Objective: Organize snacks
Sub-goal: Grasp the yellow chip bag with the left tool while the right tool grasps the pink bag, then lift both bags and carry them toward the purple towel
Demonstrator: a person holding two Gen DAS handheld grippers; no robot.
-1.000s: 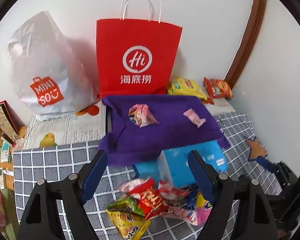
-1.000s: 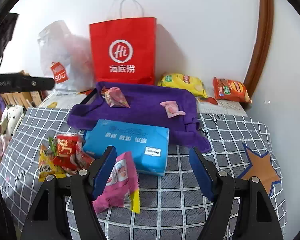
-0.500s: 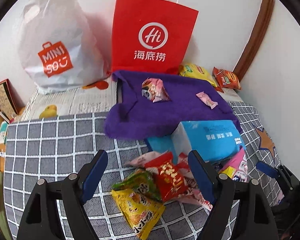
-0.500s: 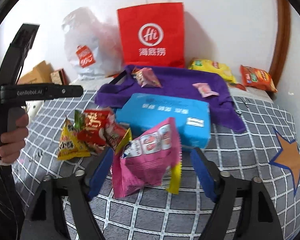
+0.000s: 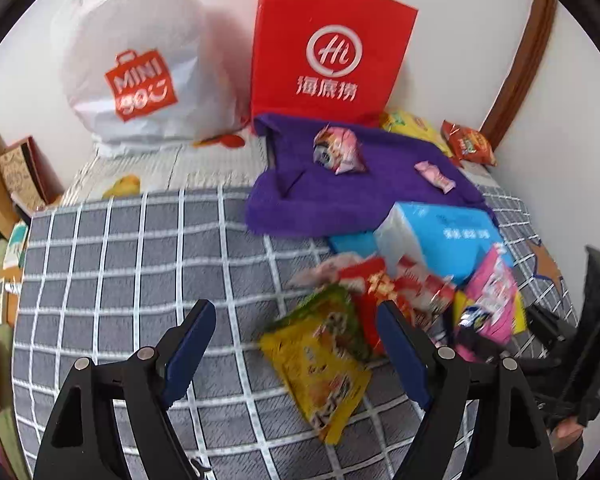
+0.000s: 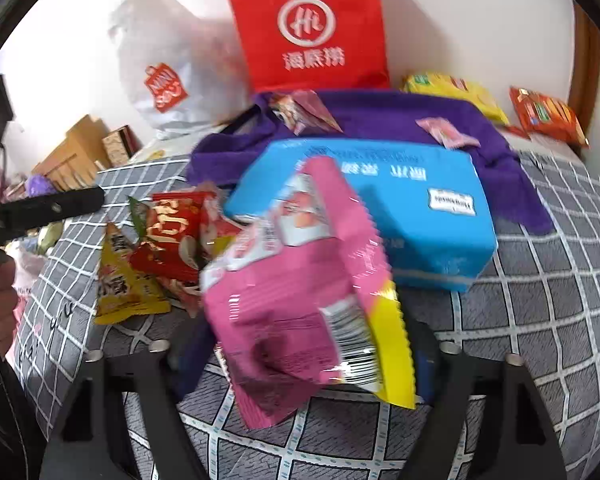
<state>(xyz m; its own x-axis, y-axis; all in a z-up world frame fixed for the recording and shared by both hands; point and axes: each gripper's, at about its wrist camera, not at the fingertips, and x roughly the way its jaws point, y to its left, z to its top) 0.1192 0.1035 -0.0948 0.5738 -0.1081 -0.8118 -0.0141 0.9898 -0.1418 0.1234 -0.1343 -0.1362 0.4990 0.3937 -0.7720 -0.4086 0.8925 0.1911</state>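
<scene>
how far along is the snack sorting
Early. Done, perhaps: two small packets lie on the purple cloth. In hand: the right tool, jaws just closing, has the pink packet between them. Left: the open left tool is empty over the yellow packet in the pile.

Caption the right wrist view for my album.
Right gripper closing around a pink foil snack packet before a blue tissue pack.

— Where's the pink snack packet (image 6: 296, 292)?
— Standing tilted, just in front of the blue tissue pack (image 6: 412, 208), barcode facing us.
— And the rest?
— A yellow packet (image 5: 320, 364) and red packets (image 5: 396, 292) lie heaped beside the pack's left end.
</scene>
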